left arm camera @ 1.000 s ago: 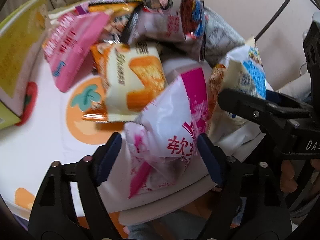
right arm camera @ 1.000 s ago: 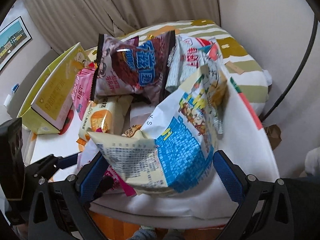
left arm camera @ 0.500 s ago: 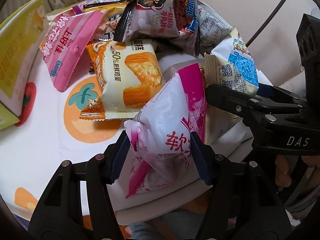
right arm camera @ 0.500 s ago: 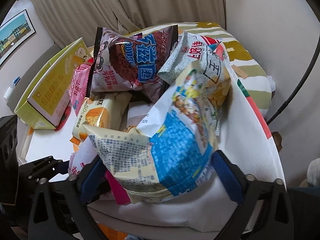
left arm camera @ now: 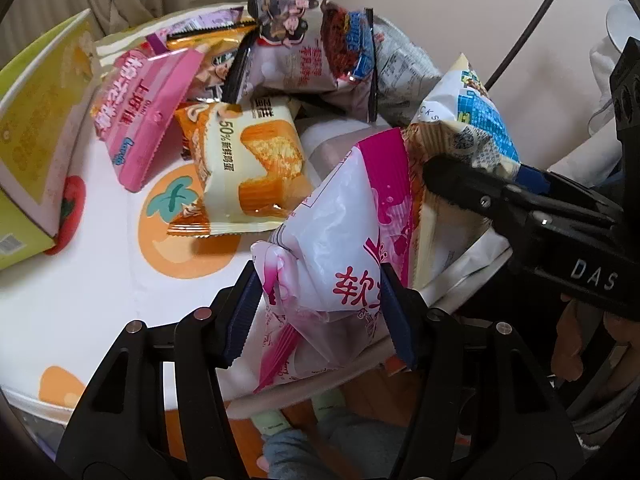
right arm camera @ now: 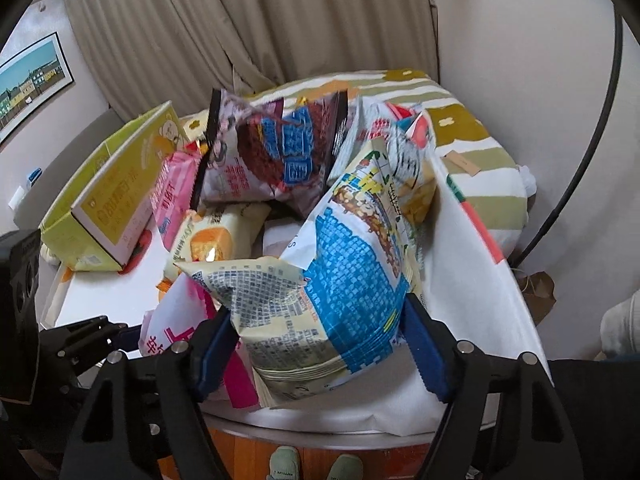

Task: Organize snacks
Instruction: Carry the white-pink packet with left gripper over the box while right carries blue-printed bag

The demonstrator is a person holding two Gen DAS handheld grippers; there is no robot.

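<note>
The left tongs (left arm camera: 320, 312) held the pink bag (left arm camera: 340, 232), the right tongs (right arm camera: 320, 344) the blue bag (right arm camera: 340, 280), both at the surface (left arm camera: 80, 280) edge. Grasping seemed done; next, lift and sort them, perhaps into the box (right arm camera: 108, 196) ahead-left.

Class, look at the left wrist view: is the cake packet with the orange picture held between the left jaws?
No: the cake packet lies on the table, while the left gripper pinches the pink-and-white bag.

Your left tool (left arm camera: 320, 312) pinches the pink-and-white packet (left arm camera: 340, 232) at the worktop's (left arm camera: 80, 300) near edge; your right tool (left arm camera: 472, 184) grips the blue-checked bag (left arm camera: 476, 120) beside it.
</note>
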